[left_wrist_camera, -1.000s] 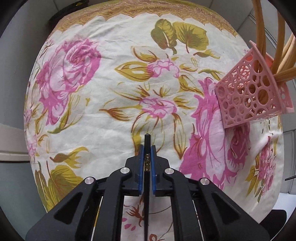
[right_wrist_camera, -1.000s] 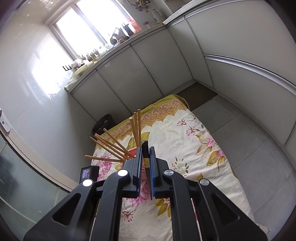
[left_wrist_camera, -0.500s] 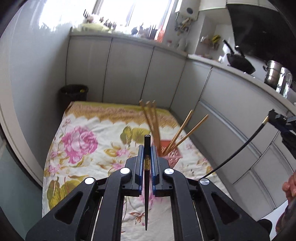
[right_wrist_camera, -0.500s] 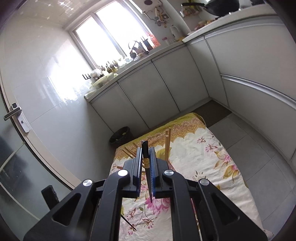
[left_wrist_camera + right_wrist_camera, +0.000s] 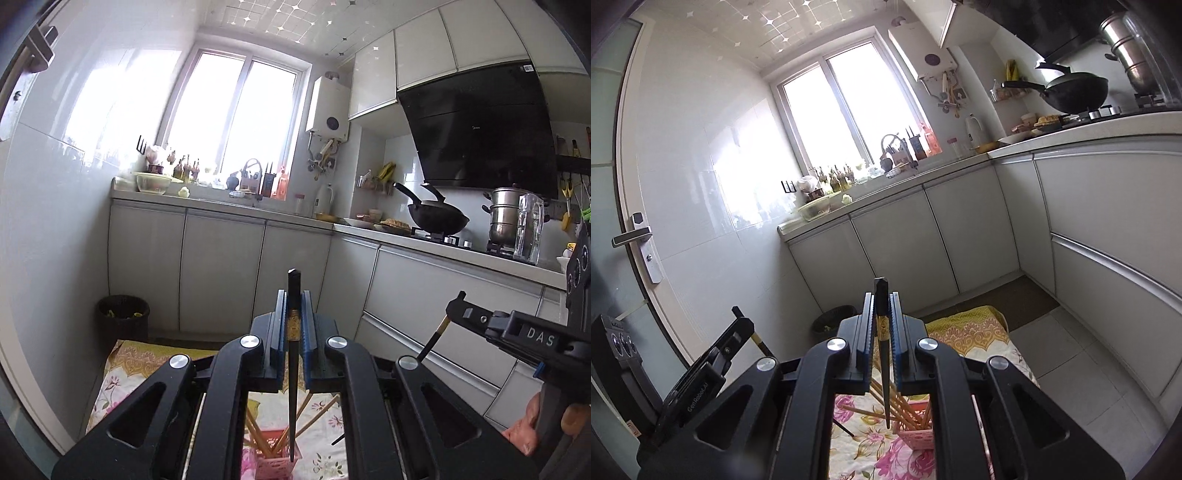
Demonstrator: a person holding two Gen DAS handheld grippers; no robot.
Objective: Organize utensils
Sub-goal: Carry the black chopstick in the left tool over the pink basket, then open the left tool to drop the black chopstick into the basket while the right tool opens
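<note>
Flowery cloth (image 5: 975, 334) covers the low surface under both grippers. Left gripper (image 5: 293, 325) is squeezed shut on a black chopstick (image 5: 293, 387), tip down over the pink holder (image 5: 275, 467). Right gripper (image 5: 881, 325) pinches another black chopstick (image 5: 884, 376) above the same pink holder (image 5: 918, 439), full of wooden sticks (image 5: 905, 410). These chopsticks look light, stiff and smooth, so gripping near the thick top seems best. Farther off, white cupboards (image 5: 905, 254) stand under a bright window (image 5: 849, 107).
</note>
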